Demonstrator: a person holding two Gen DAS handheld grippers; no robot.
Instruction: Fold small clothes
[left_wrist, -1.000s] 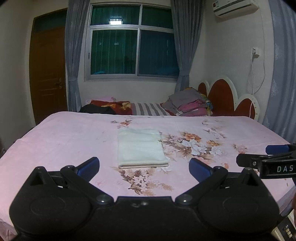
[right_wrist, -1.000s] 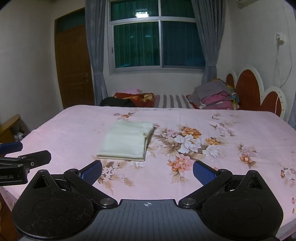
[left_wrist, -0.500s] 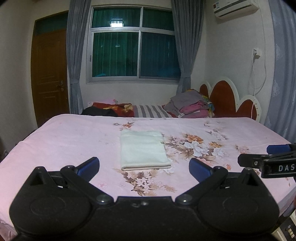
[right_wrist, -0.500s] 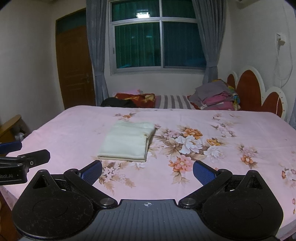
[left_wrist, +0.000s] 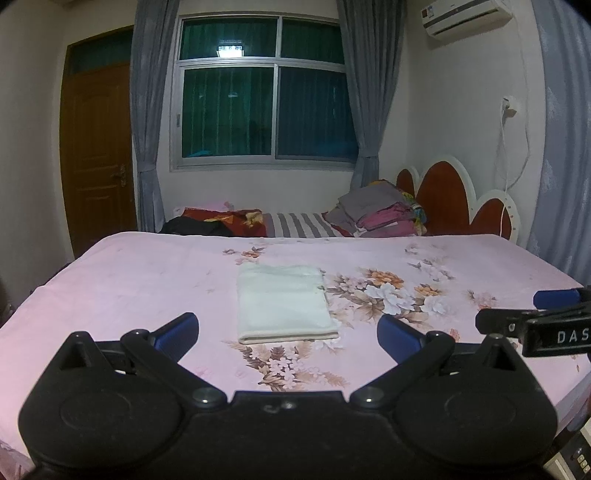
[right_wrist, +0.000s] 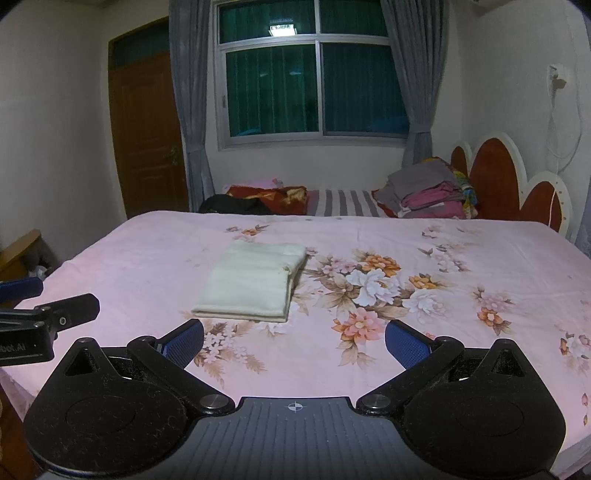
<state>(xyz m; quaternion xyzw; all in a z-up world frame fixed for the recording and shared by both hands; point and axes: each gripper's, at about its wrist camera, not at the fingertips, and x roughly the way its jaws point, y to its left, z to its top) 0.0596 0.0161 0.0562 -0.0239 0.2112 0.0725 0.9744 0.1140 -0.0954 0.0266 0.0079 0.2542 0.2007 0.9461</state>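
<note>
In the left wrist view, the left gripper (left_wrist: 288, 330) stands wide open, its 2 blue-padded fingers (left_wrist: 176, 331) spread apart with nothing between them. It is held above the near edge of a bed covered in a pink floral sheet (left_wrist: 147, 273). A cream folded cloth (left_wrist: 282, 302) lies flat on the sheet ahead of the gripper, a neat rectangle with its folded edge toward the camera, just left of a printed cluster of flowers (left_wrist: 384, 291). The right gripper (left_wrist: 535, 314) shows at the right edge, side-on, also clear of the cloth. At the far end of the bed a pile of clothes (left_wrist: 380, 214) sits beside a red headboard (left_wrist: 454, 199), under a window (left_wrist: 264, 107) with grey curtains

In the right wrist view, the right gripper (right_wrist: 294, 341) is likewise spread wide and grips nothing. The folded cloth (right_wrist: 253, 280) lies ahead and to the left of it on the sheet (right_wrist: 443, 350), well apart from both fingers. The left gripper (right_wrist: 44, 306) enters from the left edge, and how far it is open cannot be told from this angle. A brown door (right_wrist: 147, 136) stands at the far left wall
</note>
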